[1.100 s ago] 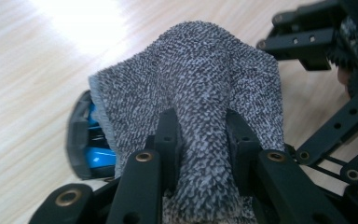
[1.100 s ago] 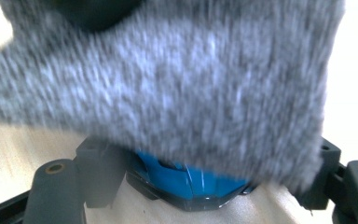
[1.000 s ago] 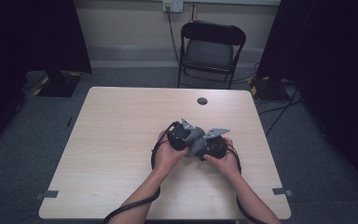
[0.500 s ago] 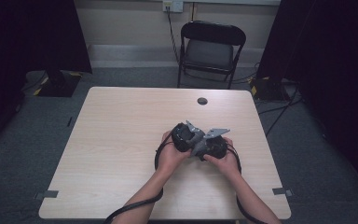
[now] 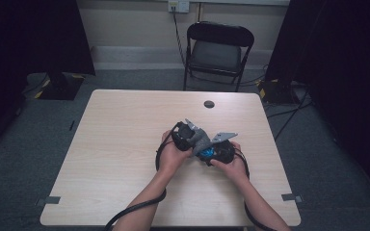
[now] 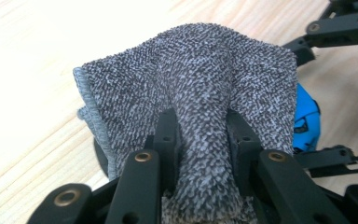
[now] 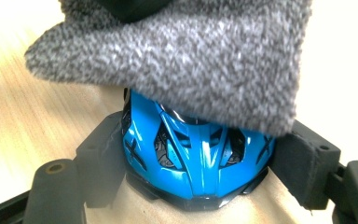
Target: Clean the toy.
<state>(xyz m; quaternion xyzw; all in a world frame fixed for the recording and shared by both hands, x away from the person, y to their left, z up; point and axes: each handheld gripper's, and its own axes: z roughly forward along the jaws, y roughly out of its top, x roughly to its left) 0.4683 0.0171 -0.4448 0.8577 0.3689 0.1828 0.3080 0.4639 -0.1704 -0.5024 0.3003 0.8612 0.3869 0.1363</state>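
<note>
Right gripper view looks straight onto a glossy blue toy helmet (image 7: 198, 156) wedged between the two black jaws of the right claw (image 7: 198, 163), whose pads press on its sides; the vents and two X-shaped marks on its shell are plain, but no readable writing. A grey terry cloth (image 7: 177, 60) lies over its top. Left gripper view shows what that one cannot: the left claw (image 6: 200, 135) nearly closed, pinching a fold of the same cloth (image 6: 191, 88), its stitched hem at the left, with a sliver of the blue helmet (image 6: 307, 119) peeking out at the right beside the other claw's linkage. High view places both hands together at the middle of the pale wooden surface (image 5: 120, 144), a little toward the near right, the cloth (image 5: 201, 141) and helmet (image 5: 207, 153) between them. A small dark disc (image 5: 209, 104) lies near the far edge, well apart, and a folding chair (image 5: 218, 50) stands beyond. Wide bare wood lies to the left and ahead.
</note>
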